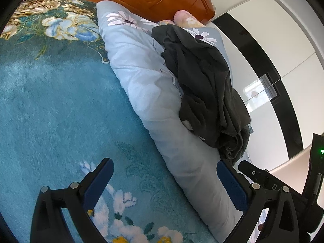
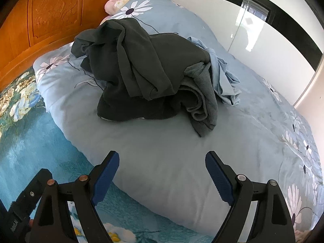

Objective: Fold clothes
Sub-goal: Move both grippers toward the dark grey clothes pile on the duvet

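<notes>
While the left tool [image 1: 165,184] hangs wide open and empty above the teal blanket [image 1: 60,105], the dark garment [image 1: 204,85] lies crumpled on the pale blue quilt [image 1: 137,77]. From the right wrist, the right tool [image 2: 162,174] gapes empty over the quilt, near the garment and a light blue cloth [image 2: 224,77].

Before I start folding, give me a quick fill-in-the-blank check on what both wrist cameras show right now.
1. The dark grey garment lies crumpled on the pale blue ____ with white daisies.
2. Peeking out beside the dark pile is a smaller ____ cloth.
3. The right gripper has its jaws ____, with nothing between them.
4. Behind the bedding stands a carved ____ headboard.

Missing words: quilt; light blue; open; wooden
</notes>
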Tool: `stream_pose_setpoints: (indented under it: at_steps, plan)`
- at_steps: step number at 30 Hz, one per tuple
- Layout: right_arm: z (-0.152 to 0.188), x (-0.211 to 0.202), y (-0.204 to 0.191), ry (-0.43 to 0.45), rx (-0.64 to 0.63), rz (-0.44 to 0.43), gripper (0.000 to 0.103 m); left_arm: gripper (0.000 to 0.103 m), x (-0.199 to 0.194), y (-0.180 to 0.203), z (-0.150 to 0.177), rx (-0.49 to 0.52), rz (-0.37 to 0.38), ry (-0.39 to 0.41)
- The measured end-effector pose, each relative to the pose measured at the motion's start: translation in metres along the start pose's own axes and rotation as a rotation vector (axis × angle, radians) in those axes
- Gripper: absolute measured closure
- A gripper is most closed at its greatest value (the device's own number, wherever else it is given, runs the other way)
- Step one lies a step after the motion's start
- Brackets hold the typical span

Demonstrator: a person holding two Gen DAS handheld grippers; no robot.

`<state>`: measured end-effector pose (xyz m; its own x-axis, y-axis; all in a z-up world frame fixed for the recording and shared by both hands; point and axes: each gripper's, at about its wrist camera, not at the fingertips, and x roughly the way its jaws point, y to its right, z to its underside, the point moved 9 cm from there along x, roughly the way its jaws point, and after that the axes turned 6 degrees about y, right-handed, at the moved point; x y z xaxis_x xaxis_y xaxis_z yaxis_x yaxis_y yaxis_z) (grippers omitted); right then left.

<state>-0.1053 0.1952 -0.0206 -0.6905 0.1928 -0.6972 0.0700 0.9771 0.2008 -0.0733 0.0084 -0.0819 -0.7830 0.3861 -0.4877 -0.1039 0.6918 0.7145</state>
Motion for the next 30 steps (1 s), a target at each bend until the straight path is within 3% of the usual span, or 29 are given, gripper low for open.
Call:
stream_pose_setpoints:
  at_steps: [30]
  plan:
    - [0.007,0.010,-0.007,-0.027,-0.023,-0.006,0.015,0.000,0.001,-0.001,0.003,-0.012,0.005,0.002]
